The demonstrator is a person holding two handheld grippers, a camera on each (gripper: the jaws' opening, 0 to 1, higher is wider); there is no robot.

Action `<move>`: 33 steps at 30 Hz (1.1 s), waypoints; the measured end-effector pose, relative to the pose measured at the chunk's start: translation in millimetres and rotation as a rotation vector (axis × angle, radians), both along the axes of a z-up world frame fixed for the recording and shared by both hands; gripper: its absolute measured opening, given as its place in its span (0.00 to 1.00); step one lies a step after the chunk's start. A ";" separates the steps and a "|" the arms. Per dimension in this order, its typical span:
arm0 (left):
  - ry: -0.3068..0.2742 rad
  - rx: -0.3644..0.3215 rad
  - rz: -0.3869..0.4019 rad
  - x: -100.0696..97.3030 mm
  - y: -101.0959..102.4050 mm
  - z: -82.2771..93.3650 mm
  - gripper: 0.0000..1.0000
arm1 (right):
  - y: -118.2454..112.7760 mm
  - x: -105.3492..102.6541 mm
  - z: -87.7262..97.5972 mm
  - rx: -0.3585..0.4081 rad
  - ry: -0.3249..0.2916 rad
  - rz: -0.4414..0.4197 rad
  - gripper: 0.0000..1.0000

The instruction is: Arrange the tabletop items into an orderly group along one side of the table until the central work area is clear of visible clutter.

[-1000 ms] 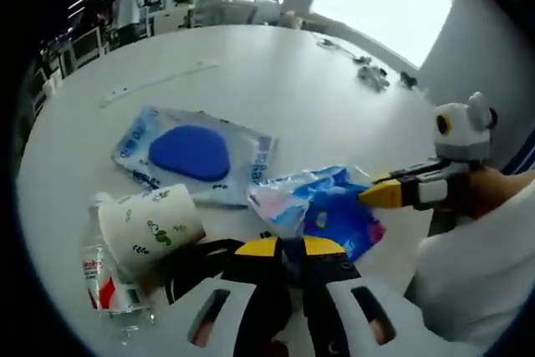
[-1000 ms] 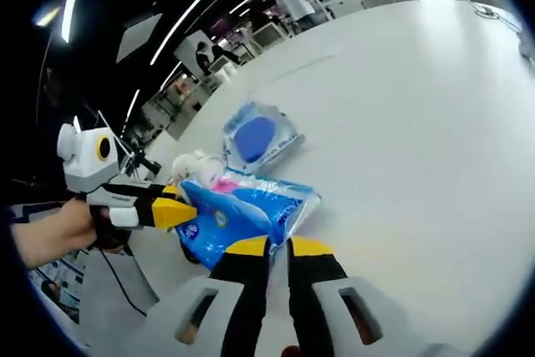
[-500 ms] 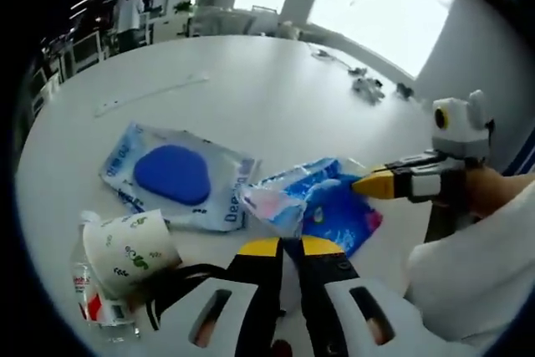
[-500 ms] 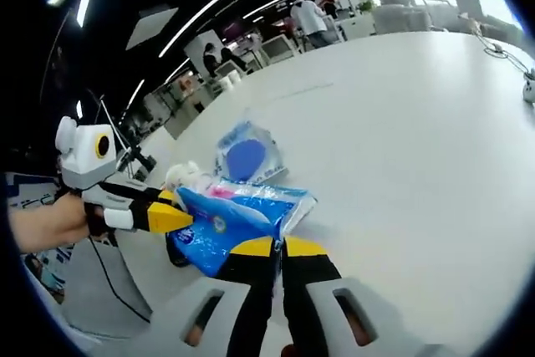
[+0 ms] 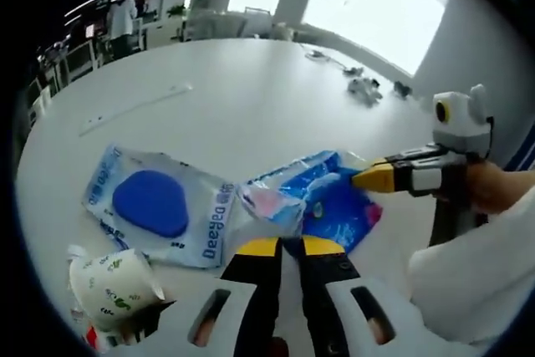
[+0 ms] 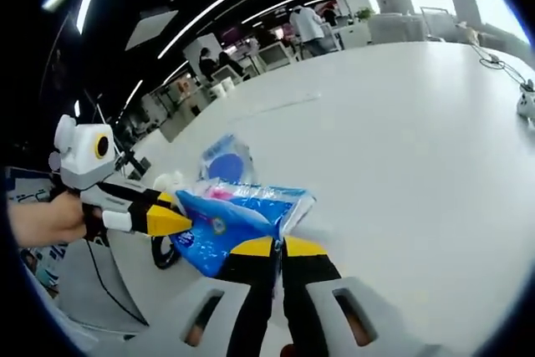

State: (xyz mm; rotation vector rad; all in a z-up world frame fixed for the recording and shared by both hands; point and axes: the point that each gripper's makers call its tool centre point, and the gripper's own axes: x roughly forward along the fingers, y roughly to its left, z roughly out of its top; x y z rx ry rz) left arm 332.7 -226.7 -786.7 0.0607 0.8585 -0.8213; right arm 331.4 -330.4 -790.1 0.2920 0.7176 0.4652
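In the left gripper view, my left gripper sits at bottom centre with its yellow-tipped jaws pressed together on the near edge of the blue packet, which lies at frame centre on the white table. The right gripper enters from the right, held in a hand; its tip is closed on the packet's right corner. Left of the packet, touching it, lies a clear pouch with a blue pad. A patterned paper cup lies on its side at lower left. A small clutter of cables sits far up the table, well apart.

In the right gripper view, my right gripper pinches the packet from below; the left gripper grips it from the left. The pouch lies just beyond.
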 end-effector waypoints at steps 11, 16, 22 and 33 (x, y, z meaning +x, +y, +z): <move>0.018 0.003 -0.014 19.3 -31.0 -2.9 0.03 | -31.6 15.8 -3.7 -0.005 0.003 -0.030 0.00; 0.019 0.014 -0.024 30.2 -38.9 -2.8 0.03 | -41.5 29.8 -3.3 0.001 -0.005 -0.032 0.00; 0.014 0.032 -0.032 49.6 -48.1 -2.5 0.03 | -49.8 49.6 -5.1 0.007 -0.010 -0.025 0.00; -0.013 0.100 -0.112 84.0 -67.6 -8.4 0.04 | -67.7 91.1 -12.1 -0.012 -0.010 -0.027 0.00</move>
